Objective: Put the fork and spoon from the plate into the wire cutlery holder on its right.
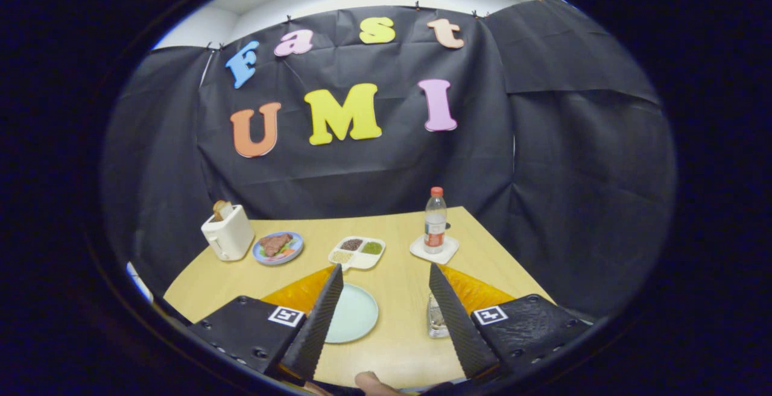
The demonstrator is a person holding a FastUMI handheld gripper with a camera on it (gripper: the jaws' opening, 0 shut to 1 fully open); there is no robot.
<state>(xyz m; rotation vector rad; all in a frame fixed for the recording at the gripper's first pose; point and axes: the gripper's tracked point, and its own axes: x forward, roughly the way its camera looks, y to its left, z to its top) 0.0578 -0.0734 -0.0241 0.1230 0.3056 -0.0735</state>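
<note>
My gripper (386,268) is held above the near part of the wooden table (398,336), open wide with nothing between its fingers. A pale green plate (356,314) lies low between them, its left side hidden behind the left finger (319,317); the part that shows is bare. Right of the plate stands the wire cutlery holder (436,319), half hidden by the right finger (452,317). Something silvery shows inside it, too small to name. Plate and holder rest on an orange mat (476,290).
Beyond the fingers sit a white toaster (228,233) with bread, a blue plate of food (277,248), a white divided dish (357,252), and a water bottle (435,221) on a white coaster (434,250). A person's fingertip (374,382) shows at the near edge.
</note>
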